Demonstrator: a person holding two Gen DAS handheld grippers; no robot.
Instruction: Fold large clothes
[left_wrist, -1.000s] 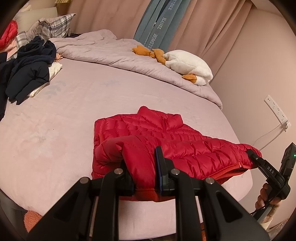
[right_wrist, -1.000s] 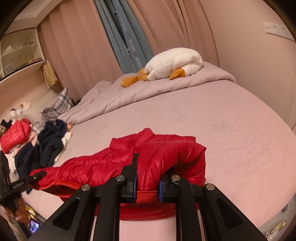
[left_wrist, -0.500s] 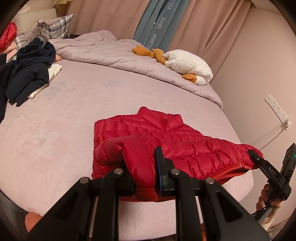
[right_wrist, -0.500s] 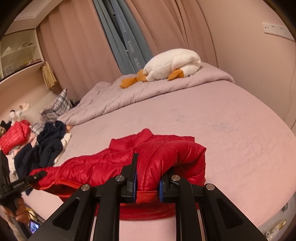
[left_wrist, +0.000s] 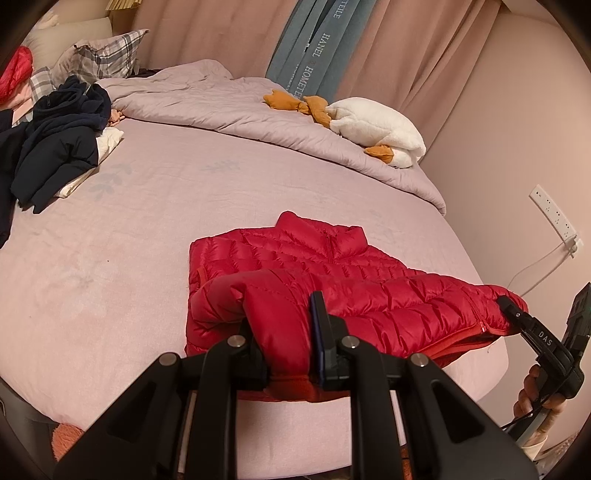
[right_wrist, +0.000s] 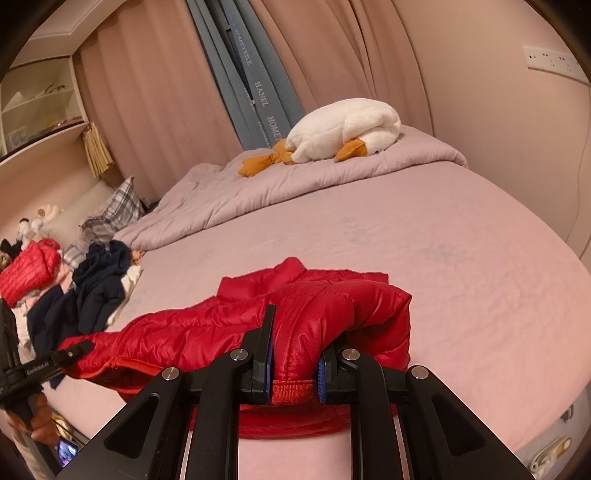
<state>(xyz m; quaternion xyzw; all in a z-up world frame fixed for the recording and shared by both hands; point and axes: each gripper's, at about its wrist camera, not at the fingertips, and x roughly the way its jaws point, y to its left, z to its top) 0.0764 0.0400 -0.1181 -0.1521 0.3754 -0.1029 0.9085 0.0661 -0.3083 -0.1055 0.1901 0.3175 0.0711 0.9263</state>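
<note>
I am clamping my left claw (left_wrist: 286, 339) on one corner of the red jacket (left_wrist: 332, 280) and my right claw (right_wrist: 293, 363) on the other, holding its near edge level for folding; its collar is lying farther off on the bed (left_wrist: 147, 221).

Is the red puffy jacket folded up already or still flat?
Partly folded. The red jacket has its bottom half lifted over the body, held by the left gripper and the right gripper; collar uncovered.
</note>
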